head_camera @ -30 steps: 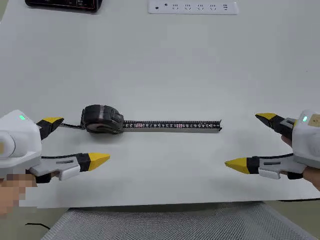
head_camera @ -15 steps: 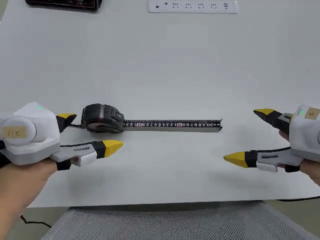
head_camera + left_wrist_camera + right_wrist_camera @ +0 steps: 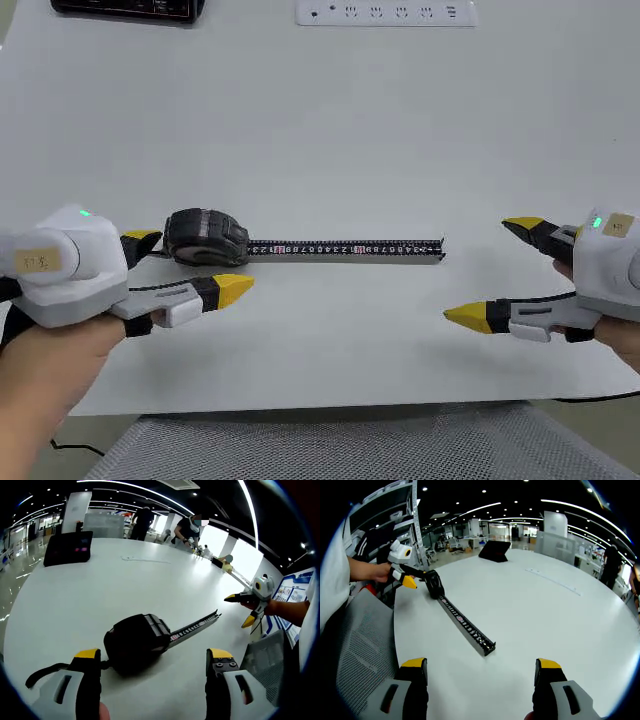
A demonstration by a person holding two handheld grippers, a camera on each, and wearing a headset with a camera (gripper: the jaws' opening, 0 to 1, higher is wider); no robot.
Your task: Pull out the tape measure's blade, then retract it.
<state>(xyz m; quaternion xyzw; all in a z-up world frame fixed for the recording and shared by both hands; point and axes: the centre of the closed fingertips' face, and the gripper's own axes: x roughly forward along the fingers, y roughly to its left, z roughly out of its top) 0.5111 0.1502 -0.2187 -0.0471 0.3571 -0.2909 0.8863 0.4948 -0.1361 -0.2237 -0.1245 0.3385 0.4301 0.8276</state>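
Left gripper (image 3: 189, 263) gapes beside tape measure (image 3: 205, 237), blade (image 3: 345, 248) out.

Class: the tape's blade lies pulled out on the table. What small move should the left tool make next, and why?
Probably ease the left tool forward and shut it on the tape measure case, steadying it for retraction: the blade lies extended, and the case sits just ahead between its open jaws.
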